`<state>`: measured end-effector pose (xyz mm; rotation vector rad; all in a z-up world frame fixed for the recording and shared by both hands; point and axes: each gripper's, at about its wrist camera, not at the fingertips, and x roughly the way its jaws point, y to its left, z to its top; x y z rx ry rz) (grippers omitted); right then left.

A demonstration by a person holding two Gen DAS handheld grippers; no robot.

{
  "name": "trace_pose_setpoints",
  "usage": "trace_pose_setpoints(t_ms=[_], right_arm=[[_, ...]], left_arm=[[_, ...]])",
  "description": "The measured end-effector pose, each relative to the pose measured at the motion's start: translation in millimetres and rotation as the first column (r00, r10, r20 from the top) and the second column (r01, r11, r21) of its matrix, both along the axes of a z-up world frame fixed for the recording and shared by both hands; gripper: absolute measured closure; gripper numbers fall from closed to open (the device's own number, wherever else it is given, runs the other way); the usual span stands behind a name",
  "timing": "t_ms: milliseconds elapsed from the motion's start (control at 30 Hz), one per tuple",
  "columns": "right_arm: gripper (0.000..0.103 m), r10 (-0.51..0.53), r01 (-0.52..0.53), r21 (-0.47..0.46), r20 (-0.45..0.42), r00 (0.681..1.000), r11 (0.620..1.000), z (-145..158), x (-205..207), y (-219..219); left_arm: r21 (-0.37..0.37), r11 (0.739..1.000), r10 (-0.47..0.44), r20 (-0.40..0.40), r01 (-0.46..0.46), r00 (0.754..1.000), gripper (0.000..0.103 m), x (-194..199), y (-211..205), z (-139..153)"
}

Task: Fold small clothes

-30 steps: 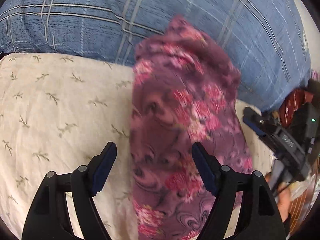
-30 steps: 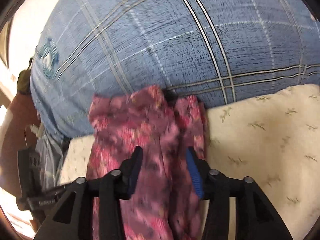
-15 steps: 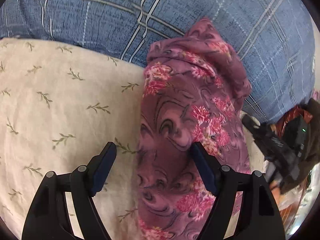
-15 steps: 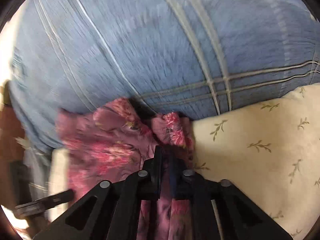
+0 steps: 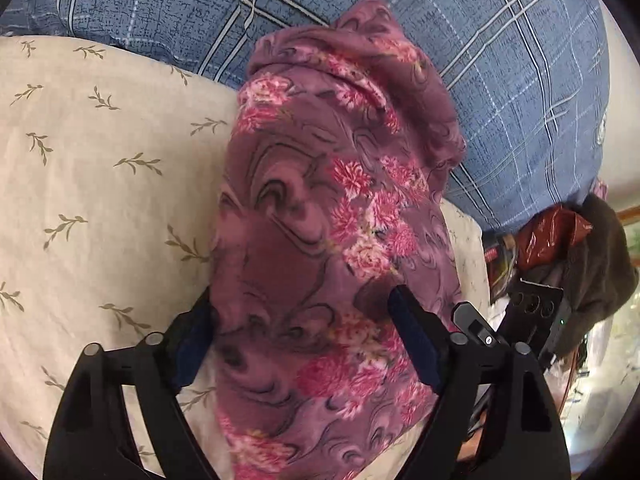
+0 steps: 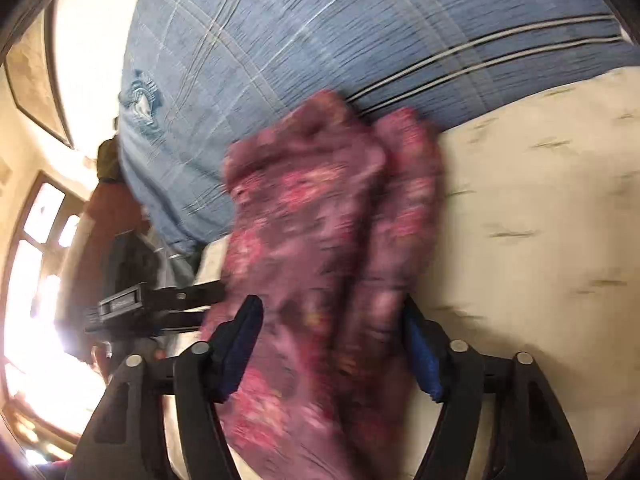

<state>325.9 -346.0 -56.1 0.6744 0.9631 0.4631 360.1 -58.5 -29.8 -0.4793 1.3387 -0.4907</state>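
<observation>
Floral purple garment lies bunched on the cream sheet between both wide-spread grippers, left and right, jaws just opened, gripping nothing; no writing legible.

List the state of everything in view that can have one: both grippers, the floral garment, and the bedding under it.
Left gripper: open, jaws just widened, garment between them, not pinched.
Right gripper: open, jaws just reopened, garment between them.
Floral garment: folded into a long narrow bundle, lying on the sheet, far end bunched against the pillow.
Cream leaf-print sheet: spread flat.
Blue plaid pillow: lying behind the garment.
</observation>
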Motion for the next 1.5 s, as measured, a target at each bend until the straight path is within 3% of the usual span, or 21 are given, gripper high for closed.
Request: trace_pose_setpoints(t_ms=[67,133,167,300,400,467,800,1133,1333,1500], right_arm=[[0.026,-0.004,0.004,0.009,0.009,1.000,1.000,-1,4,4],[0.040,-0.016,0.016,-0.045,0.009,1.000,0.999,0,7,10],[0.060,-0.020,0.020,-0.097,-0.001,1.000,0.995,-2,6,11],[0.075,-0.009,0.017,-0.200,0.042,0.999,0.980,8,-3,18],[0.077,-0.018,0.030,-0.234,0.054,0.998,0.972,22,-5,30],[0.077,-0.026,0.039,-0.221,0.063,0.998,0.975,31,-8,33],[0.078,-0.017,0.029,-0.171,0.068,0.998,0.985,67,-48,55],[0.077,0.045,-0.030,-0.126,0.122,0.991,0.992,105,-112,111],[0.077,0.071,-0.066,-0.070,0.078,0.994,0.995,82,-152,140],[0.074,0.071,-0.073,-0.102,-0.018,0.997,0.992,28,-177,154]], left_arm=[[-0.007,1.000,0.015,-0.006,-0.015,1.000,0.017,2,1,-1],[-0.030,0.999,0.045,-0.017,-0.046,0.999,0.018,3,-4,-2],[-0.035,0.998,0.054,-0.017,-0.055,0.998,0.021,2,-5,-1],[0.049,0.998,0.047,0.029,-0.048,0.998,0.058,-6,-2,8],[0.040,0.998,0.046,0.067,-0.048,0.997,0.069,-13,-2,20],[0.009,0.999,0.045,0.073,-0.045,0.996,0.071,-17,3,28],[-0.115,0.993,0.038,0.099,-0.027,0.994,0.071,-55,52,69],[-0.122,0.991,0.082,0.178,-0.061,0.981,0.071,-130,95,104],[-0.063,0.995,0.085,0.176,-0.075,0.981,0.071,-174,122,93],[0.039,0.997,0.063,0.103,-0.067,0.993,0.067,-197,129,34]])
